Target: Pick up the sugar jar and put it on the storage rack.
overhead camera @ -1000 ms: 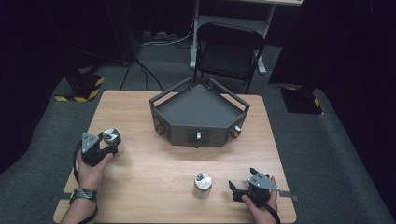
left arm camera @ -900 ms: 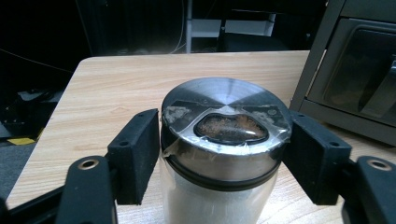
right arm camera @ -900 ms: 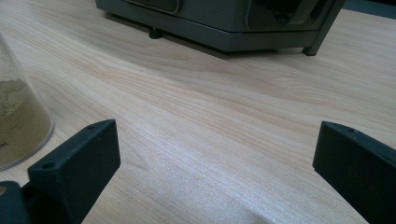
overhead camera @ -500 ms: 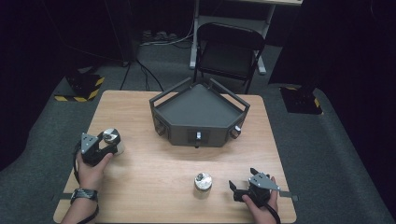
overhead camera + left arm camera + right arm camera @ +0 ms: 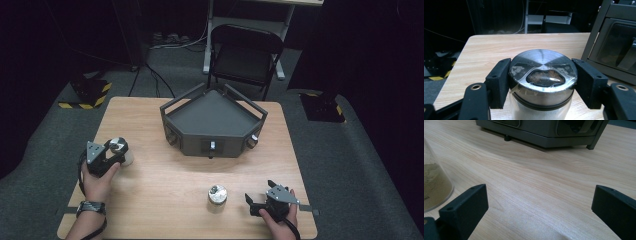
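Left gripper view: left gripper (image 5: 541, 82) jaws have just closed, pinching the salt shaker (image 5: 542, 75) under its steel cap.
Grasp step done; next likely calls for a straight lift off the tabletop (image 5: 150, 200). Right gripper (image 5: 260, 202), jaws spread, rests at 3 o'clock of the second shaker (image 5: 217, 196).

The left gripper (image 5: 541, 82) closed its jaws further onto the jar (image 5: 542, 75) near the table's left edge.

High view overhead, facing forward-down on table (image 5: 150, 125); tool views low, close; all share grey tray (image 5: 212, 117).
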`<state>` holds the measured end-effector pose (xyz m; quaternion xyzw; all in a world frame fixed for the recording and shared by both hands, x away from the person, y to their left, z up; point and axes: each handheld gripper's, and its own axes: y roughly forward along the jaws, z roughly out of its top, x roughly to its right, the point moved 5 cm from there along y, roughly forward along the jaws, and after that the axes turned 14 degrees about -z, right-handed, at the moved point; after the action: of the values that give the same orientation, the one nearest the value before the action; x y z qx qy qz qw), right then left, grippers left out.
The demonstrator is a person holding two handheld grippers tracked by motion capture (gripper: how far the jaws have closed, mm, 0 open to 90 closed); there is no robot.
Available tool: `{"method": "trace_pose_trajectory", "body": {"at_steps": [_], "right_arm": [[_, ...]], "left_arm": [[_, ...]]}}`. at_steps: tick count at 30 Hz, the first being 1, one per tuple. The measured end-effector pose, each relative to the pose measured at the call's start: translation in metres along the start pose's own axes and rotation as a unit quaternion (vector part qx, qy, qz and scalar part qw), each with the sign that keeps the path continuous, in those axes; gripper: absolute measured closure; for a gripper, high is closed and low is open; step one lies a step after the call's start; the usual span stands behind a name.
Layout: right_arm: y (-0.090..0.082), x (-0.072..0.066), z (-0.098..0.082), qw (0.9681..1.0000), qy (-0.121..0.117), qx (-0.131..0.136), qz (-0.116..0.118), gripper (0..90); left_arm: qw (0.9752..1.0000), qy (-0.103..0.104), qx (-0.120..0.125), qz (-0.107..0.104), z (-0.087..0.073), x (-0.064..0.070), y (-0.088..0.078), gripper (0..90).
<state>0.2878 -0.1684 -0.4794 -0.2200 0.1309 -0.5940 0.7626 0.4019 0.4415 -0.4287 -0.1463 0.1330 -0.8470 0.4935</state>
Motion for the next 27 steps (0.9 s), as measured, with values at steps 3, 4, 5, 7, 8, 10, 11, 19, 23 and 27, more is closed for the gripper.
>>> {"method": "trace_pose_trajectory", "body": {"at_steps": [3,4,5,7,8,10,11,19,23,27], "right_arm": [[0.000,0.001,0.000,1.0000,0.001,0.001,0.001,0.7],[0.000,0.001,0.000,1.0000,0.002,0.001,0.001,0.7],[0.000,0.001,0.000,1.0000,0.003,0.001,0.001,0.7],[0.000,0.001,0.000,1.0000,0.002,0.000,0.002,0.7],[0.000,0.001,0.000,1.0000,0.001,0.000,0.002,0.7],[0.000,0.001,0.000,1.0000,0.001,0.000,0.002,0.7],[0.000,0.001,0.000,1.0000,0.001,0.000,0.002,0.7],[0.000,0.001,0.000,1.0000,0.002,-0.001,0.002,0.8],[0.000,0.001,0.000,1.0000,0.002,-0.001,0.003,0.7],[0.000,0.002,0.000,1.0000,0.005,-0.001,0.005,0.7]], "left_arm": [[0.9999,0.011,0.000,-0.002,0.000,0.004,-0.002,35.2],[0.9999,0.013,0.001,-0.004,0.000,0.005,-0.002,35.2],[0.9999,0.015,0.003,-0.006,0.001,0.006,-0.003,35.2],[0.9997,0.022,0.008,-0.013,0.003,0.010,-0.005,35.2],[0.9997,0.022,0.008,-0.013,0.003,0.010,-0.005,35.2],[0.9991,0.029,0.019,-0.025,0.008,0.017,-0.008,35.2],[0.9991,0.029,0.019,-0.025,0.008,0.017,-0.008,35.2],[0.9964,0.048,0.041,-0.056,0.025,0.039,-0.013,35.2],[0.9955,0.053,0.044,-0.065,0.031,0.047,-0.013,35.2],[0.9943,0.059,0.049,-0.075,0.036,0.054,-0.014,35.1]]}}
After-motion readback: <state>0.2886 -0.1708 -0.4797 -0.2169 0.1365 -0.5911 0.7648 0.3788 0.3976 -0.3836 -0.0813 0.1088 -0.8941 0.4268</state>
